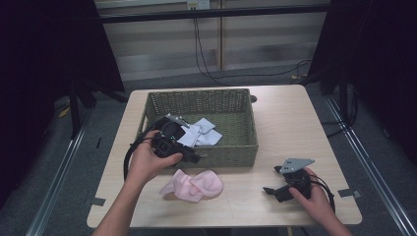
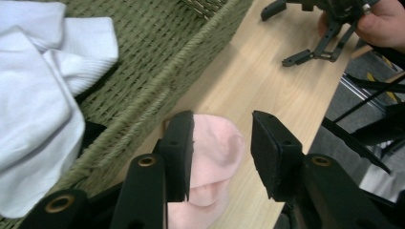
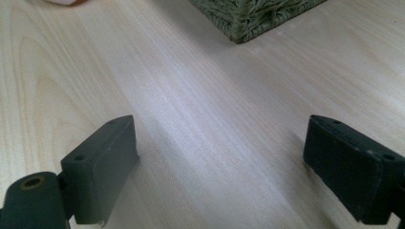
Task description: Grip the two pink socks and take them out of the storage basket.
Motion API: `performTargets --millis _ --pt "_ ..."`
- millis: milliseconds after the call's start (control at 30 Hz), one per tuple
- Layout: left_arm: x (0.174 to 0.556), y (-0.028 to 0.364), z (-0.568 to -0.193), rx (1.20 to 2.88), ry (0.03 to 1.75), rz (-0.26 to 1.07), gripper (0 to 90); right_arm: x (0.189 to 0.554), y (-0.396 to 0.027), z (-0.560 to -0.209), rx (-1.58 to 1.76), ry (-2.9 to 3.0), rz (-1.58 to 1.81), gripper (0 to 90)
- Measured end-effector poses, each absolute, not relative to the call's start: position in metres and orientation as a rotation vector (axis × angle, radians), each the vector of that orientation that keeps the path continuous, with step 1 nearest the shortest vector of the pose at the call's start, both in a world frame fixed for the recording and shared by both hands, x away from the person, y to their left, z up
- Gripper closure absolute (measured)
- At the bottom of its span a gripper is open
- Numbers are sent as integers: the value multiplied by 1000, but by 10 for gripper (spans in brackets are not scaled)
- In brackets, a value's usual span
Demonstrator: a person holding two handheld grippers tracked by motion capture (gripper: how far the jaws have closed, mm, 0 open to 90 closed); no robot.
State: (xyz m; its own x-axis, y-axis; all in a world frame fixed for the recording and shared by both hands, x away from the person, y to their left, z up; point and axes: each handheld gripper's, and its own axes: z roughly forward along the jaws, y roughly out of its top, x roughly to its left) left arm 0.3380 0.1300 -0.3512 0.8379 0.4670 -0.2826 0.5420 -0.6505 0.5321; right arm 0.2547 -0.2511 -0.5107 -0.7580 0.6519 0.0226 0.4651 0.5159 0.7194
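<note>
A pink sock lies crumpled on the wooden table, just in front of a green woven basket. White socks lie inside the basket near its front wall. My left gripper hovers over that front wall and points down toward the pink sock. In the left gripper view its jaws stand apart, and the pink sock shows on the table below the gap, untouched. My right gripper rests low at the table's front right, open wide over bare wood.
The basket's corner rises ahead of the right gripper. Bare tabletop lies to the right of the basket. Cables hang down the back wall beyond the table, and dark curtains flank both sides.
</note>
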Motion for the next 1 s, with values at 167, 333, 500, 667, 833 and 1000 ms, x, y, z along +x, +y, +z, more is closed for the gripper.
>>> performTargets --millis 167,333,500,667,833,1000 --pt "338 139 -355 2398 729 -128 560 255 -251 -511 943 2508 1078 105" --pt "334 145 -362 2404 730 -108 512 255 -251 -511 943 2509 1078 105" --pt "332 153 -372 2418 744 -68 454 255 -251 -511 942 2508 1078 105" --pt "331 161 -378 2409 754 -50 419 255 -251 -511 942 2509 1078 105" --pt "328 170 -385 2393 785 -21 395 255 -251 -511 942 2509 1078 105" --pt "324 180 -395 2378 797 -9 392 255 -251 -511 944 2508 1078 105"
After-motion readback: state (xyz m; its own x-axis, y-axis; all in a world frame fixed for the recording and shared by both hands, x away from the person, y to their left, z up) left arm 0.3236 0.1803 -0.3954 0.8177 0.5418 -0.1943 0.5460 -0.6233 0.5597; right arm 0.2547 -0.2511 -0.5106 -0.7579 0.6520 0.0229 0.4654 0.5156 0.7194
